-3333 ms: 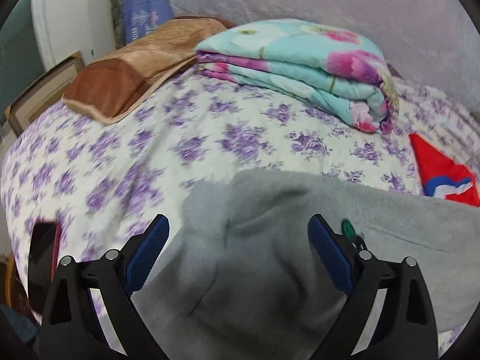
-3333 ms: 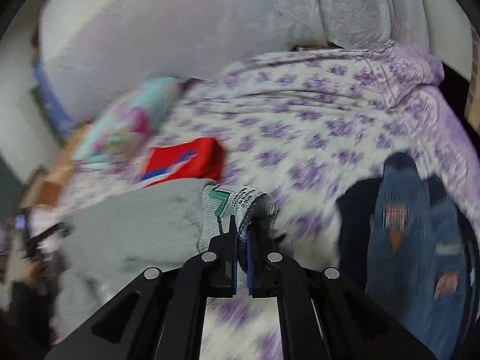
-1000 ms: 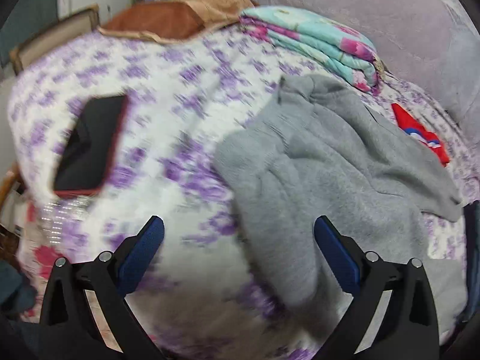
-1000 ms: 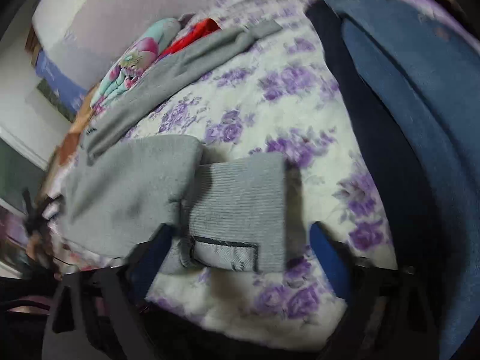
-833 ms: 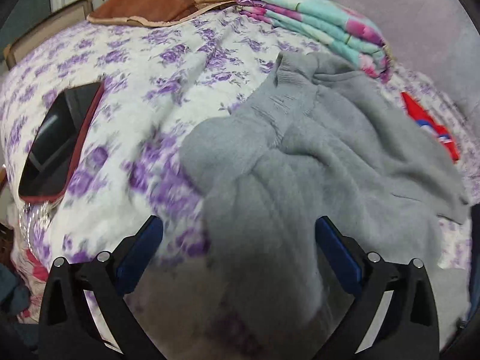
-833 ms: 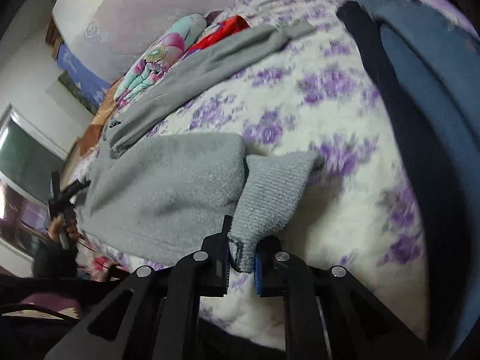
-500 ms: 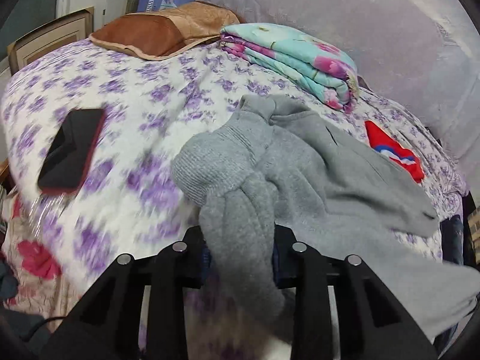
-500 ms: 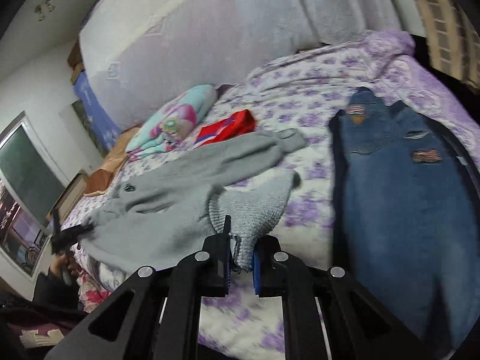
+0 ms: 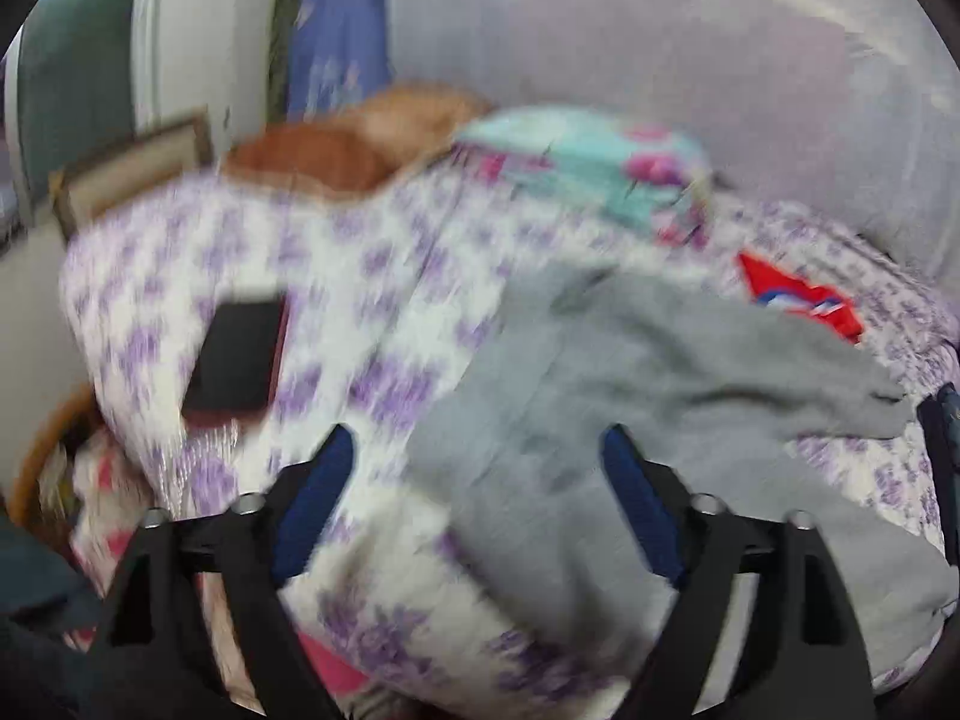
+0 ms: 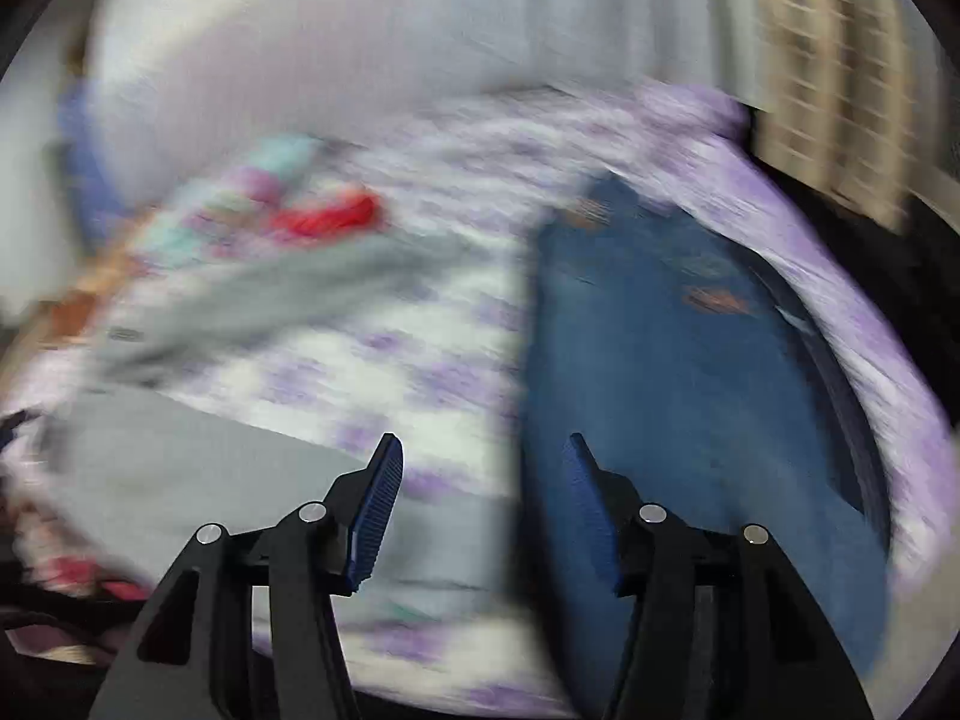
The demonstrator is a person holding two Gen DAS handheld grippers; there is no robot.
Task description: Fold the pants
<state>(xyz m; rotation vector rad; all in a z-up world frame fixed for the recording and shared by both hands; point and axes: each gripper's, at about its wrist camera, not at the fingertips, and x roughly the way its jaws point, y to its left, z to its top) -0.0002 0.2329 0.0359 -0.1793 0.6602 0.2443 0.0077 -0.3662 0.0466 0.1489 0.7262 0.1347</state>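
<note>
Bed (image 9: 384, 276) with white sheet printed in purple flowers, both views blurred by motion. Grey fleece pants (image 9: 630, 396): lying loose and rumpled across the middle of the bed, one leg stretched toward the far right edge, the bulk spread just beyond the left gripper (image 9: 474, 462); in the right wrist view the same grey cloth (image 10: 198, 480) lies at lower left. Left gripper: black frame, blue pads, jaws just opened and standing wide apart, nothing pressed between them, grey cloth seen past the gap. Right gripper (image 10: 480, 468): jaws just opened to a moderate gap, nothing clamped, bed sheet and the edge of the blue denim jeans (image 10: 690, 396) behind it. Blue denim jeans: spread flat on the right part of the bed, beside the grey pants. Folded turquoise floral quilt (image 9: 588, 174): at the head of the bed. Brown pillow (image 9: 360, 138): left of the quilt. Red folded cloth (image 9: 798, 300): near the far leg of the grey pants. Black flat phone-like slab (image 9: 237, 360): on the sheet at left, well apart from the pants
</note>
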